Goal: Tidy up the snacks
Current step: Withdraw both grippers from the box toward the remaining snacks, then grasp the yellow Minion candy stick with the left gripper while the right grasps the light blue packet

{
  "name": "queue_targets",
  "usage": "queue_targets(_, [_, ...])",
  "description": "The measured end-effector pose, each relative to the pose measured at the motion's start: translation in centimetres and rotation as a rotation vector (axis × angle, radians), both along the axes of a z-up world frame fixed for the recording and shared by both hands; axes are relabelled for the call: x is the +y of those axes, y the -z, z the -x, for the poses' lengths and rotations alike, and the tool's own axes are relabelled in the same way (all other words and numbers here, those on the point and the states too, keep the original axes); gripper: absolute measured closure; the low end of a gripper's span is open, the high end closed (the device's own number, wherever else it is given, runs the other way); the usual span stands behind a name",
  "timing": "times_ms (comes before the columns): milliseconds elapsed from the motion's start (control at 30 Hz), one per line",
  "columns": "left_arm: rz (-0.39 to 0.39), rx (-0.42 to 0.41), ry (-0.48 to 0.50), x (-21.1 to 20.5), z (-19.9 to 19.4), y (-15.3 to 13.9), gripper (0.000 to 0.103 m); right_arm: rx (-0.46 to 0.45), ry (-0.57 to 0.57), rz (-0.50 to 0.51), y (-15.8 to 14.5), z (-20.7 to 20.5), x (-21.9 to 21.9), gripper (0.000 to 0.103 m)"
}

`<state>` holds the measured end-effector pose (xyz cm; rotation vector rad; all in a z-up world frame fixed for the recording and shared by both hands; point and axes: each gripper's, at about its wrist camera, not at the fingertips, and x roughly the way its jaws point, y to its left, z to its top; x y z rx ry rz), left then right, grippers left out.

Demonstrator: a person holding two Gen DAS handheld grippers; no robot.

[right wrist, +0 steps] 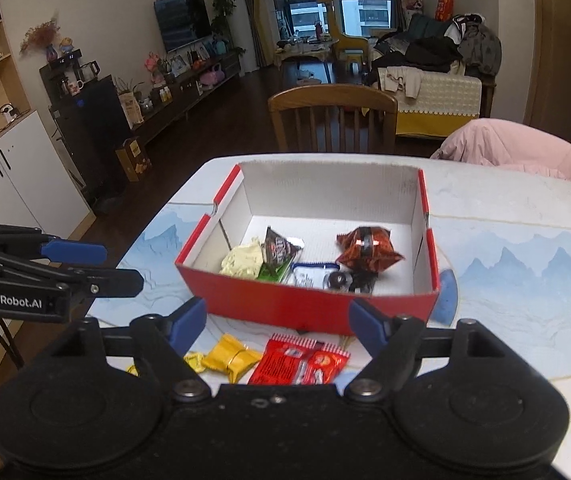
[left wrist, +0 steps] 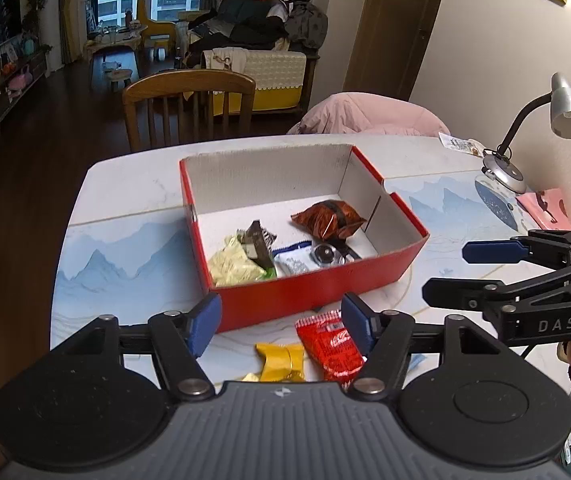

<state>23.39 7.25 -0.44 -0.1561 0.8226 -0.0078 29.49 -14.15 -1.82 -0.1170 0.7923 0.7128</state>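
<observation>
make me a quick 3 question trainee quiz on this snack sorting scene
1. True or false: the red packet is already inside the red box.
2. Which snack lies nearest the box's right-hand wall in the right wrist view? A) pale yellow packet B) shiny brown packet C) yellow candy
3. Fill in: both the left gripper and the right gripper have jaws that are ____ and hold nothing.

Key: 1 false, it lies on the table in front of the box; 2 B; 3 open.
</observation>
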Motion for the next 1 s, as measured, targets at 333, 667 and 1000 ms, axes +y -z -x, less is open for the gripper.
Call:
queue_targets(333, [0.000, 0.003, 0.008, 0.4, 2.6, 1.6, 0.027, 0.007, 0.024, 0.005, 2.1, 1.7, -1.4, 0.002])
queue_targets(667, [0.016, 0.077, -0.049, 2.2, 4.2, 5.8, 0.026, 0.052, -0.013, 0.103, 7.6, 2.7, -2.3, 0.000])
queue_targets(1000, [0.017, 0.192, 0.000, 2.3, 3.7, 10.5, 0.026, 0.122, -0.015, 0.200, 12.3, 1.3, -2.7, 0.003])
